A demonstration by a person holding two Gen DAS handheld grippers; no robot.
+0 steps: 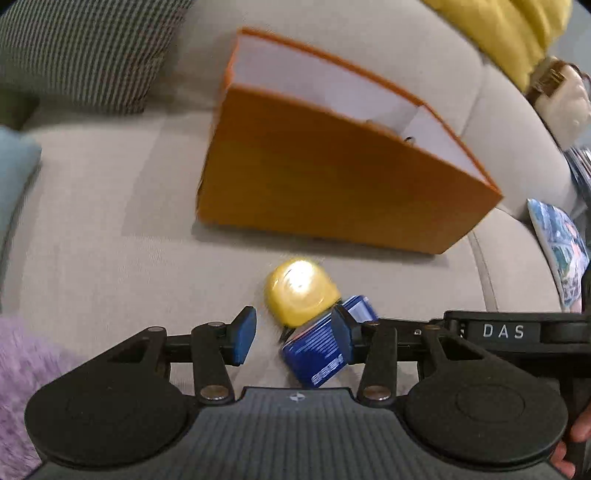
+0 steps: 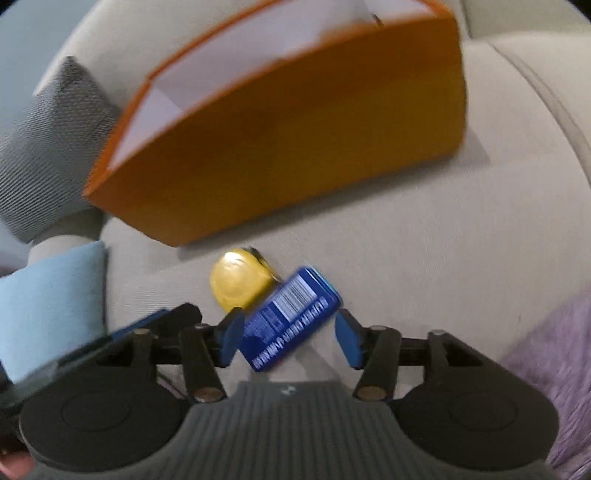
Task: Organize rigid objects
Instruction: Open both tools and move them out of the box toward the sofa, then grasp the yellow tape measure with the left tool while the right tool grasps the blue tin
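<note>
A blue printed pack [image 2: 291, 317] with a barcode lies on the beige sofa seat [image 2: 424, 258], against a yellow rounded case [image 2: 238, 282]. My right gripper [image 2: 290, 339] points down over the pack. Its jaws straddle the pack: the left pad is at its edge, the right pad clear of it. My left gripper [image 1: 293, 334] is open just in front of the yellow case [image 1: 301, 295], and the blue pack [image 1: 317, 350] lies by its right finger. Behind both items stands an open orange paper bag [image 1: 325, 184], white inside.
A striped grey cushion [image 1: 85, 48] and a light blue cushion [image 2: 48, 299] lie to the left. A purple fluffy throw [image 2: 546, 362] is at the sofa's front. A yellow cloth [image 1: 517, 33], a white handbag [image 1: 561, 103] and a patterned cushion [image 1: 561, 254] sit to the right.
</note>
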